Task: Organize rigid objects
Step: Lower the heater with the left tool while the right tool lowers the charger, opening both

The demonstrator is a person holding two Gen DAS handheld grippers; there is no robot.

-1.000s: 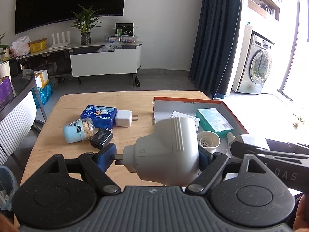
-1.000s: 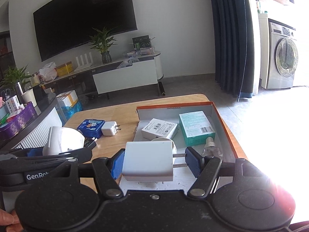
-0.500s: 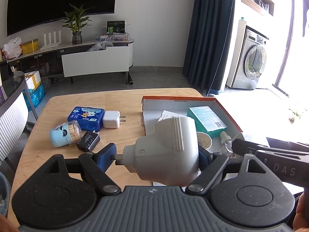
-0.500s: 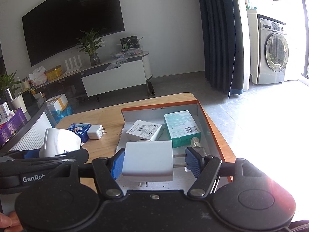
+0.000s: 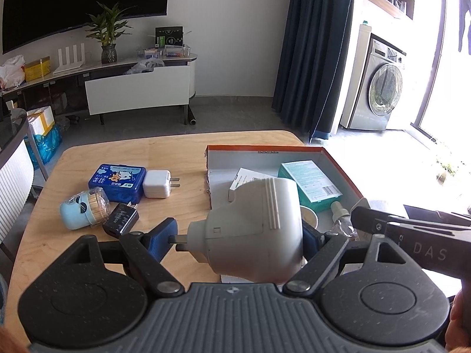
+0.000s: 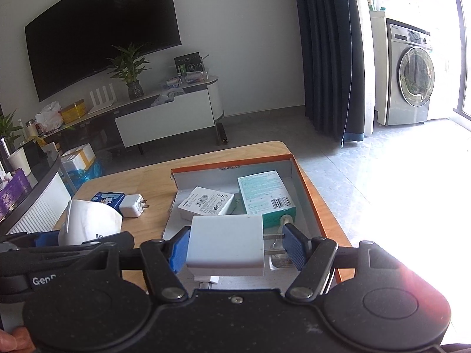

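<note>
Left tongs point(image 5: 240, 239) clamp grey plug-in device point(image 5: 253, 232); right tongs point(image 6: 235, 248) clamp white charger point(image 6: 225, 245).

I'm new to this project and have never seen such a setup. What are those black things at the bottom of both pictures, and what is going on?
They are two hand-held grippers, each with a camera looking along its fingers, so each picture is one gripper's own view. The left gripper clamps a rounded white plug-in device. The right gripper clamps a square white charger above an orange-rimmed box holding a teal carton and a white carton. On the wooden table lie a blue tin, a small white charger, a toothpick jar and a black adapter.
</note>
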